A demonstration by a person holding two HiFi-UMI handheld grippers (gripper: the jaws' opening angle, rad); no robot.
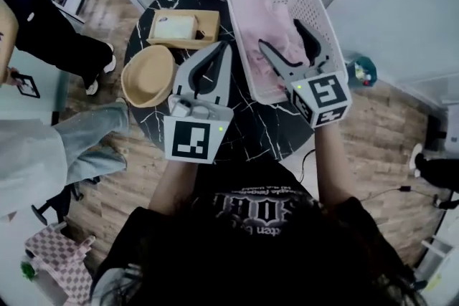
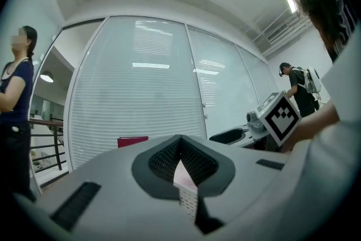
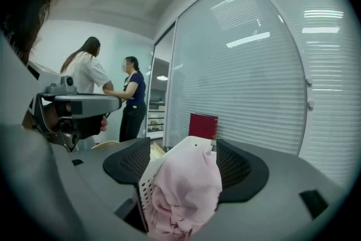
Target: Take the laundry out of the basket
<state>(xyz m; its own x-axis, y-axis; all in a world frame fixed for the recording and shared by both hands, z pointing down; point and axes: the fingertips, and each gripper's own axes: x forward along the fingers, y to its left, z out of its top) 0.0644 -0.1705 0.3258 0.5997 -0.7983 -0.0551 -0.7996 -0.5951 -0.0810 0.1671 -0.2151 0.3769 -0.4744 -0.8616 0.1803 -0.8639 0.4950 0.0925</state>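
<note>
The pale pink crumpled cloth laundry (image 1: 269,39) lies heaped in the white perforated plastic basket (image 1: 315,7), directly under and between the fingers of the right gripper (image 1: 279,34), which stand spread wide with the cloth rising between them in the right gripper view; the pads do not appear to press on it, so nothing is held yet. The likely trouble from here is a shallow pinch: if the fingers close on only a top fold, the cloth could slide out on the lift, or one layer could come up and the rest stay behind; a finger on the far side could also snag the basket's holed wall, which stands close beside it, and a snagged or tightly packed bundle might drag the light basket up or tip it, since nothing steadies it. The laundry looks soft, thin and loosely bunched, with many folds and a gathered edge nearest the fingers; whether it is one piece or several cannot be told. The basket stands on the round black marble-patterned table (image 1: 244,129); the left gripper (image 1: 222,48) hangs over that table just beside the basket's near wall, its fingers pressed together at the tips and pinching nothing.
</note>
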